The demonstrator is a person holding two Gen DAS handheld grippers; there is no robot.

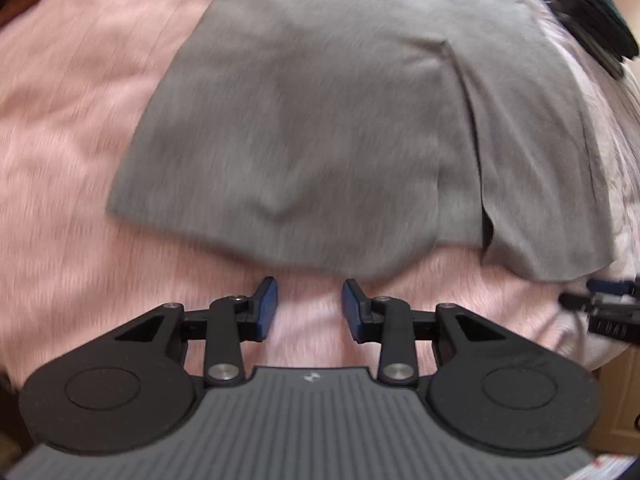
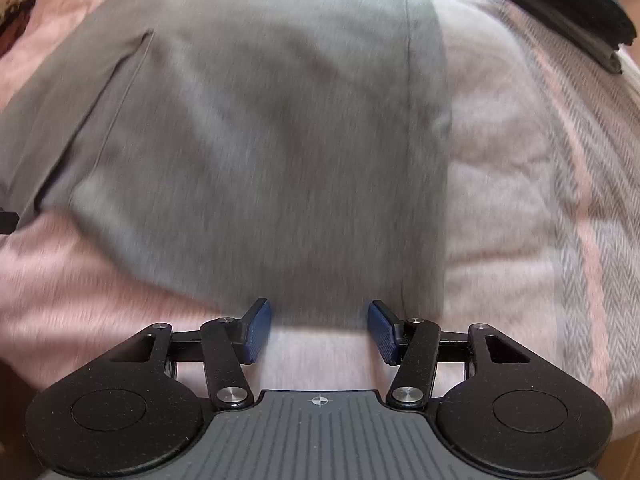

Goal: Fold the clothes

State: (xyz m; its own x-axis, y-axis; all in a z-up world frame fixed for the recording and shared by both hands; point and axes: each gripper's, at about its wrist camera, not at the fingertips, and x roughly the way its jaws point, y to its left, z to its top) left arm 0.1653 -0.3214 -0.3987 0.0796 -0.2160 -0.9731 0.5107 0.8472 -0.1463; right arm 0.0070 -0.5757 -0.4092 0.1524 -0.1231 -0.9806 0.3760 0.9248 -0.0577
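A grey garment (image 1: 320,128) lies spread flat on a pink fleece blanket (image 1: 72,120), with one layer folded over along its right side. My left gripper (image 1: 309,290) is open just short of the garment's near hem, with only blanket between its blue pads. In the right wrist view the same grey garment (image 2: 260,152) fills the middle. My right gripper (image 2: 319,312) is open wide at the near hem, close to the garment's right corner, and nothing is clamped between its pads. The right gripper's tip (image 1: 612,304) shows at the right edge of the left wrist view.
Dark folded clothes (image 2: 568,4) lie at the far right on the bed. A pale striped cover (image 2: 572,208) runs down the right side beside the pink blanket (image 2: 80,288). The bed's right edge and a light wooden surface (image 1: 620,400) show low at the right.
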